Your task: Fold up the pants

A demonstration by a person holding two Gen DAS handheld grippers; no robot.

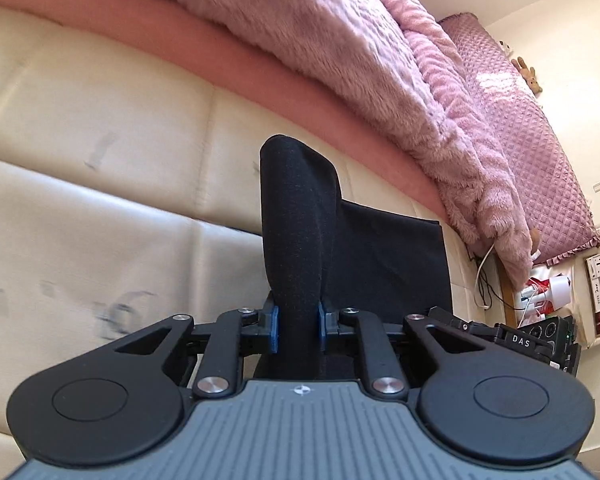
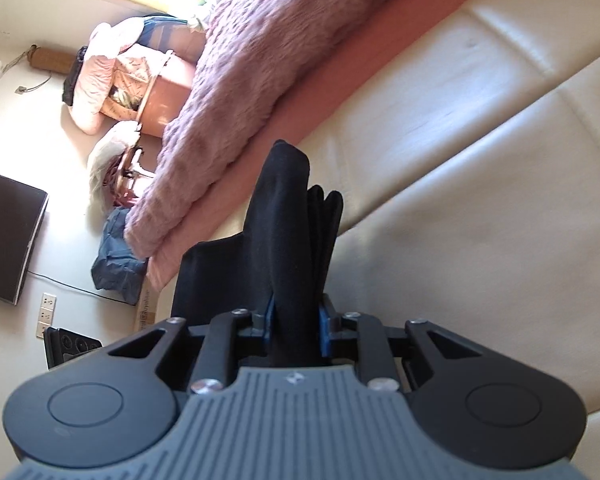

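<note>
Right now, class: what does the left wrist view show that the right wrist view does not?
Only the left wrist view: a quilted purple bedspread and the left claw.

Only the right wrist view: a dark flat screen, a blue bag and the right claw.

Both: black pants pinched, cream padded surface, fluffy pink blanket.
</note>
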